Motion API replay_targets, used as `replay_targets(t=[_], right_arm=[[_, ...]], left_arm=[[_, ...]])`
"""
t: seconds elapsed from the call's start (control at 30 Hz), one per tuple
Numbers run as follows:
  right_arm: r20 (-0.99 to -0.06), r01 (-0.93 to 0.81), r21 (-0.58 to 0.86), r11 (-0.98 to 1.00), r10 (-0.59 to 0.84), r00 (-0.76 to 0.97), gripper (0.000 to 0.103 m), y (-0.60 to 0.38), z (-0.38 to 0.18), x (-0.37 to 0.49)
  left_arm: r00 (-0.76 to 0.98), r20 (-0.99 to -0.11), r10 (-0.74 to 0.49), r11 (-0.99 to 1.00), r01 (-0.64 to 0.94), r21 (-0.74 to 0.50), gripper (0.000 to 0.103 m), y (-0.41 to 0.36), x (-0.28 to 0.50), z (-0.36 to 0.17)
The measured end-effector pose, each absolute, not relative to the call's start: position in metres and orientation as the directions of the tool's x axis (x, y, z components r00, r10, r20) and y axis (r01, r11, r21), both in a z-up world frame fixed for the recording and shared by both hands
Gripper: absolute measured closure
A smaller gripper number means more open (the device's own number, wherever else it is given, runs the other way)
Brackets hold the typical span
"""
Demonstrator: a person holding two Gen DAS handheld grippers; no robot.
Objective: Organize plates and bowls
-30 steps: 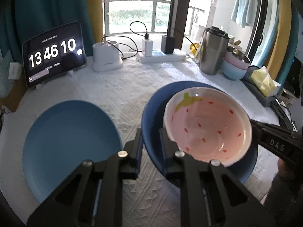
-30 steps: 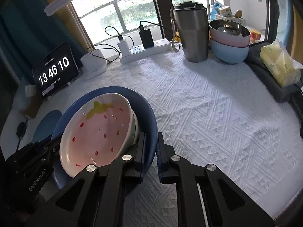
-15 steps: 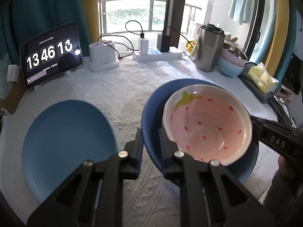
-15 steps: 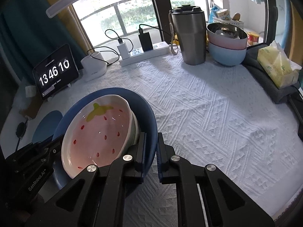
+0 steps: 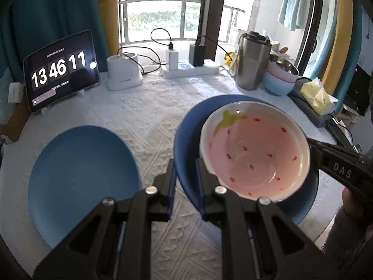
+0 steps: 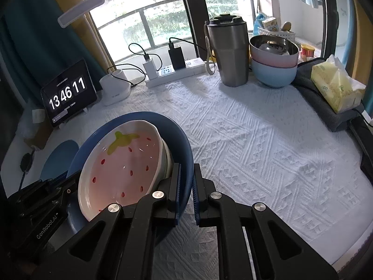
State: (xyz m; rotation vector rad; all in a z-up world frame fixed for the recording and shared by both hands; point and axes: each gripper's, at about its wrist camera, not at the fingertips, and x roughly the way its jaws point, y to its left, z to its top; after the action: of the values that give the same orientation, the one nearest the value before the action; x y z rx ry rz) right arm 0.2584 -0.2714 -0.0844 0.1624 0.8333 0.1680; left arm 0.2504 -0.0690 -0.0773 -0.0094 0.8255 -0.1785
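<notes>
Strawberry bowl [image 5: 255,150] sits in dark blue plate [image 5: 186,140] — left gripper [image 5: 185,182] and right gripper [image 6: 186,184] each clamped on opposite rims, above white tablecloth [image 6: 256,140]. Second blue plate [image 5: 81,177] lies flat, left.

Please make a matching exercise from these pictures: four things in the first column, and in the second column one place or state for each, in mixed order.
1. strawberry bowl
2. light blue plate
3. steel tumbler
4. dark blue plate

a. lying alone on the white cloth
b. held at its rim by both grippers
c. sitting in a plate
d. standing beside the stacked bowls

Pairs: 1-c, 2-a, 3-d, 4-b
</notes>
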Motion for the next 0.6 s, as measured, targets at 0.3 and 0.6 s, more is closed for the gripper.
replay_targets(t=[0.3, 0.6], right_arm=[[-0.706, -0.104, 0.202, 0.974, 0.218, 0.674, 0.092, -0.264, -0.074, 0.257], [-0.699, -0.127, 0.188, 0.974, 0.223, 0.680, 0.092, -0.248, -0.064, 0.260]], left_arm=[[0.679, -0.717, -0.158, 0.986, 0.144, -0.081, 0.088, -0.059, 0.247, -0.068], [0.689, -0.708, -0.156, 0.987, 0.129, -0.092, 0.088, -0.042, 0.247, -0.061]])
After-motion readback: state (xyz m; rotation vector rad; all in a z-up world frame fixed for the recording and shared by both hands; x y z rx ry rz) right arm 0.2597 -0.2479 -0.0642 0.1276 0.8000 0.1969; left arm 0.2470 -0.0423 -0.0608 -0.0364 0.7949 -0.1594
